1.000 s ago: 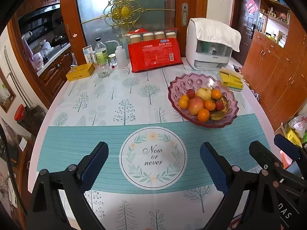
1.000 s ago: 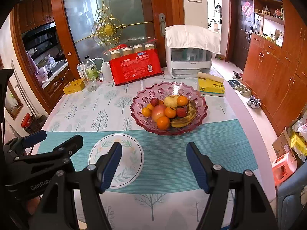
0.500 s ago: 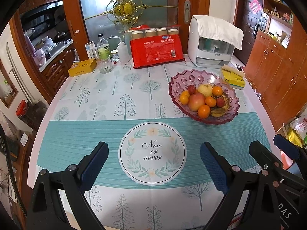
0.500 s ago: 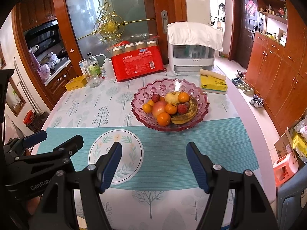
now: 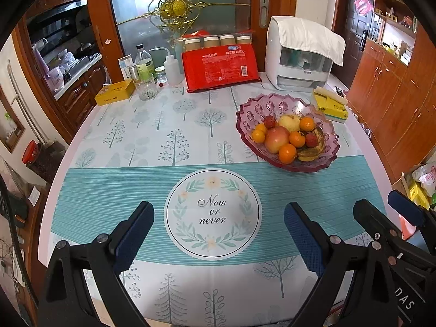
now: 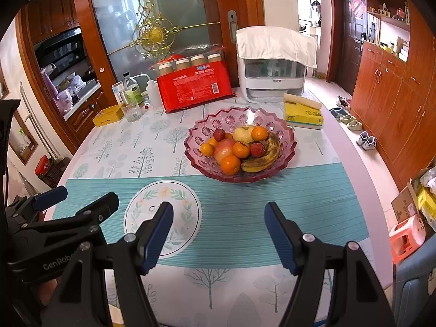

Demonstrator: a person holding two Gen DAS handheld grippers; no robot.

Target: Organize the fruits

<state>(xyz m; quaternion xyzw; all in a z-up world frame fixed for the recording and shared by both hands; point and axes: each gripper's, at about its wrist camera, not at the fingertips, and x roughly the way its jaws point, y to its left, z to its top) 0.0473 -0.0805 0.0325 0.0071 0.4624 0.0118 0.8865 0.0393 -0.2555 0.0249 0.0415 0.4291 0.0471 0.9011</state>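
A pink glass fruit bowl (image 5: 249, 110) (image 6: 196, 133) stands on the table, right of the middle. It holds several oranges (image 5: 287, 153) (image 6: 230, 164), a red apple (image 5: 276, 139) (image 6: 224, 147), a pear (image 6: 243, 133), two lychees (image 6: 257, 149) and a spotted banana (image 5: 313, 151) (image 6: 268, 154). My left gripper (image 5: 219, 216) is open and empty above the "Now or never" circle (image 5: 212, 212). My right gripper (image 6: 219, 215) is open and empty, near the table's front, short of the bowl. Each gripper shows at the edge of the other's view.
At the back stand a red pack of cups (image 5: 219, 66) (image 6: 197, 87), a white appliance with a cloth (image 5: 301, 57) (image 6: 273, 66), bottles and a glass (image 5: 145, 87), and a yellow tin (image 5: 114, 92). A yellow box (image 5: 329, 106) (image 6: 302, 113) lies beside the bowl.
Both grippers have drawn back and up a little from the table, so the bowl sits slightly farther away. Both stay open and empty.
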